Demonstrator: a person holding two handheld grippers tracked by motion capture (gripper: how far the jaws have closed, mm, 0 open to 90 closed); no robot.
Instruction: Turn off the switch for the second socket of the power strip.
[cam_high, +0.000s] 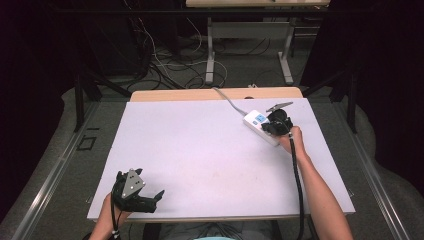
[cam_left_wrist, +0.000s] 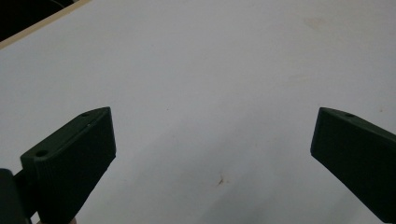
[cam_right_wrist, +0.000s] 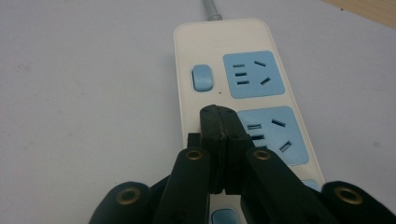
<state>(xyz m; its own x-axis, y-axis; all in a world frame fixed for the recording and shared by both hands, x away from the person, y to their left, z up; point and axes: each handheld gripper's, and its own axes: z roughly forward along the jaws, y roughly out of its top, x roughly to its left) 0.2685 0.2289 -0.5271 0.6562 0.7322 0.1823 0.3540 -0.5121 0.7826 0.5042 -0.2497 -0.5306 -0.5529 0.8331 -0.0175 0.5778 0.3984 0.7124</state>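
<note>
White power strip (cam_high: 260, 126): lies at the bench's (cam_high: 200, 150) 2 o'clock, grey cord leading off toward 12. Right gripper (cam_right_wrist: 220, 122): fingers pressed together with nothing between them, tips over the strip beside a blue socket (cam_right_wrist: 273, 135). Left gripper (cam_left_wrist: 212, 140): at 7 o'clock, fingers spread wide above bare bench.

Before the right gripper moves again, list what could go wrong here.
1. The right gripper, jaws shut, is over the power strip between the blue switch and a second switch; pressing now may hit bare casing or a socket instead.
2. The strip is not held down: the left gripper is far away, open, so a sideways push could slide it.
3. The strip's cable runs off the far edge; dragging might tug it.
</note>
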